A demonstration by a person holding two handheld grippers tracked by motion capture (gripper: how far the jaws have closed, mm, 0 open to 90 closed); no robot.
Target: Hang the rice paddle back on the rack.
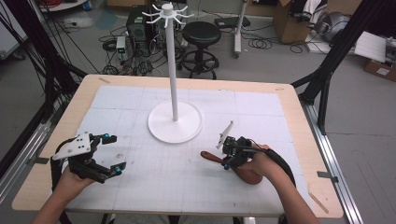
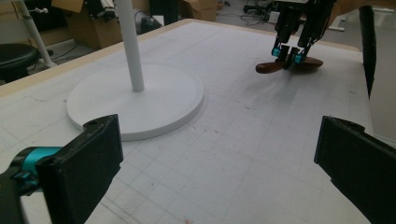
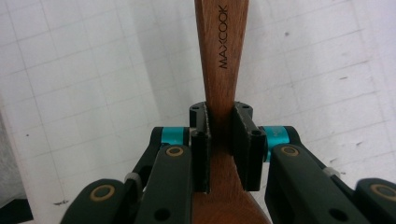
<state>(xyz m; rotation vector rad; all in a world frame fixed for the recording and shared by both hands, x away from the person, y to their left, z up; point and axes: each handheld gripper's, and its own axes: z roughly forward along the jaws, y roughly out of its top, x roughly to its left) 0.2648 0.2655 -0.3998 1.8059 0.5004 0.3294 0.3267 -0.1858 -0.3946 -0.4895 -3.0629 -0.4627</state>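
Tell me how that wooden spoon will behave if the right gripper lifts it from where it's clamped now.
The spoon looks like solid wood, so probably stiff and light. The right gripper is shut on its narrow neck, with the wider bowl end nearer the hand, so it may pivot between the pads. The smooth finish could slip a little.

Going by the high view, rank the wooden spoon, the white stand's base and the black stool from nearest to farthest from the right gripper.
1. Wooden spoon: gripped between the jaws of the right gripper.
2. White stand's base: on the table, forward and to the left.
3. Black stool: on the floor beyond the table's far edge.
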